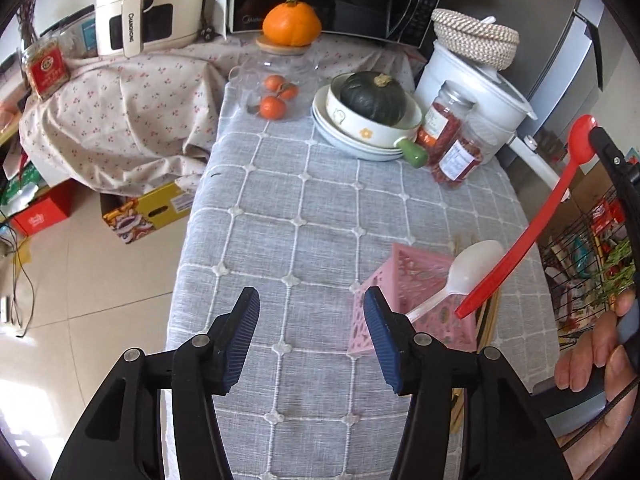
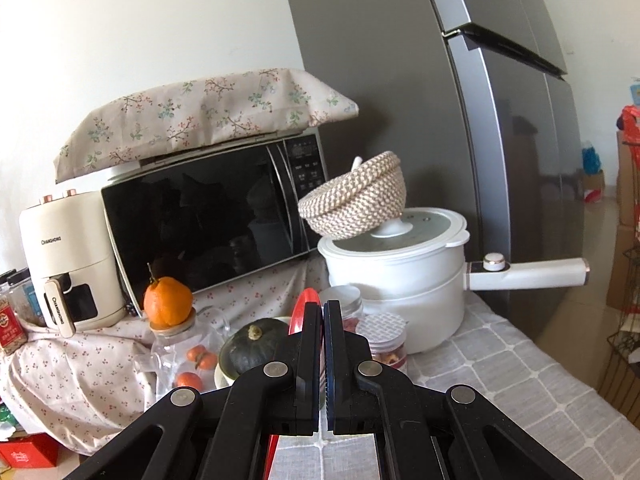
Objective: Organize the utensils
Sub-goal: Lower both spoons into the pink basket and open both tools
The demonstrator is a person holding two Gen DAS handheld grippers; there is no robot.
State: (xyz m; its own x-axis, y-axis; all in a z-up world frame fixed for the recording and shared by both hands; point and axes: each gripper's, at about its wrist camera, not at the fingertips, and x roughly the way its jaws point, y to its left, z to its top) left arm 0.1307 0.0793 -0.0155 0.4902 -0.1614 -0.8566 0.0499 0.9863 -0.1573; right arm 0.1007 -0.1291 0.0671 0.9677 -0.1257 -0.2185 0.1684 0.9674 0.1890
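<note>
My left gripper [image 1: 311, 320] is open and empty, low over the grey checked tablecloth [image 1: 312, 216]. Just to its right stands a pink lattice utensil basket [image 1: 416, 300] with a white plastic spoon [image 1: 460, 276] standing in it. My right gripper [image 2: 322, 312] is shut on a long red spoon [image 1: 532, 224]. In the left wrist view the spoon hangs slanted, bowl up at the right, handle tip down over the basket's right side. In the right wrist view only the red bowl [image 2: 300, 310] shows above the jaws. Wooden chopsticks [image 1: 490, 316] lie beside the basket.
At the back of the table stand stacked plates with a dark squash [image 1: 374, 98], two jars of red chilli [image 1: 452, 140], a white pot [image 2: 400, 276] with a woven bowl [image 2: 356, 200] on it, a glass jar of tangerines [image 1: 276, 92], a microwave [image 2: 208, 216] and a fridge [image 2: 480, 120]. A wire rack [image 1: 592, 264] stands right of the table.
</note>
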